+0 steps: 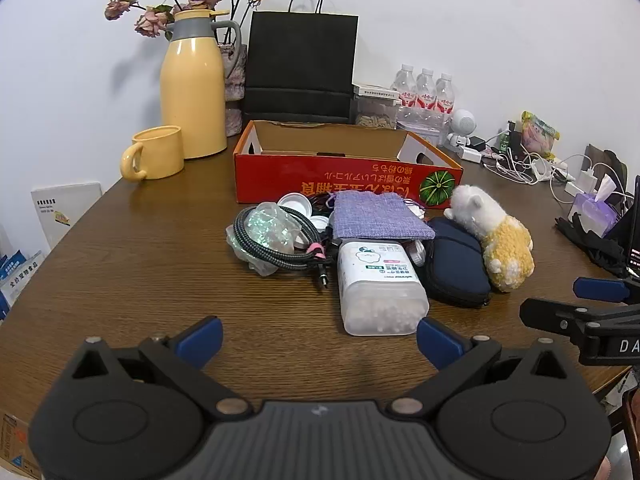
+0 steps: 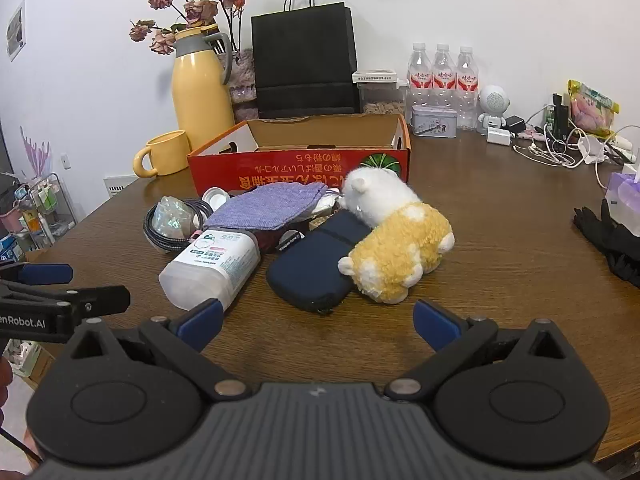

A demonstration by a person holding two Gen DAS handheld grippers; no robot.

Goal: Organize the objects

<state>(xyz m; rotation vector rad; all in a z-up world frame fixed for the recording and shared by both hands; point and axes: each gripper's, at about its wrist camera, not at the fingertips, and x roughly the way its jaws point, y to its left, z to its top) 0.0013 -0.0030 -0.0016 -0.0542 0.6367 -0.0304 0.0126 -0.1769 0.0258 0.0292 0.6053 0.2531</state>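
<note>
Left wrist view: one red cardboard box (image 1: pixel 344 178) stands open on the desk (image 1: pixel 140 264), with a pile just in front of it: one purple cloth pouch (image 1: pixel 380 218), one white plastic container (image 1: pixel 376 286), one navy case (image 1: pixel 456 268), one plush toy (image 1: pixel 494 240), one coiled cable (image 1: pixel 288 258). Behind stand one yellow jug (image 1: pixel 194 92), one yellow mug (image 1: pixel 154 154) and three water bottles (image 1: pixel 426 88) (in a row). The left claw (image 1: pixel 320 340) hangs released, the container just beyond it. The right claw (image 2: pixel 318 322) is released too, the navy case and plush toy just ahead.
</note>
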